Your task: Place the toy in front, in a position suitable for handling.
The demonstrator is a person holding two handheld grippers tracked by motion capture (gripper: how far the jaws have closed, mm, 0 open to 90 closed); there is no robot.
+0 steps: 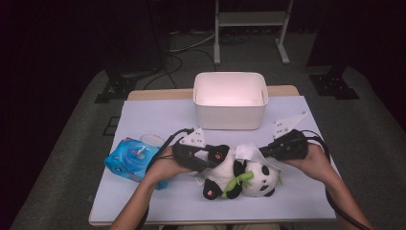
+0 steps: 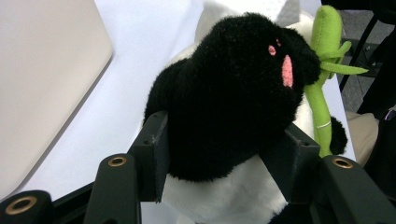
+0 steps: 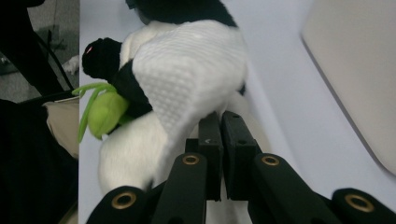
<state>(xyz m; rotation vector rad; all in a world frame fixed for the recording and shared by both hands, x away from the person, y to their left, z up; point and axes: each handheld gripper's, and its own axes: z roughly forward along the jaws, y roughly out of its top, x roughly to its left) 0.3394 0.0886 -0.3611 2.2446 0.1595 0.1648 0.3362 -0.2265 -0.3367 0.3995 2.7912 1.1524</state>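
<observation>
Panda toy: a plush panda [image 1: 239,175] lies on its back at the near middle of the table, green bamboo stalk [image 1: 239,180] across its chest.
Tissue: a white tissue [image 1: 249,152] rests on the panda's far side.
Left gripper [image 1: 210,162]: jaws clamped on the panda's black leg [image 2: 233,93].
Right gripper [image 1: 264,152]: jaws pressed together, pinching the tissue.
Wipes pack: a blue pack [image 1: 130,159] lies left of the panda; its print is too small to read.
Bin: a white bin [image 1: 230,103] stands at the far middle.
Surface: pale lilac sheet over the table [image 1: 143,201].
Room: dark, grey carpet [image 1: 52,158], white stand [image 1: 251,21] behind.
</observation>
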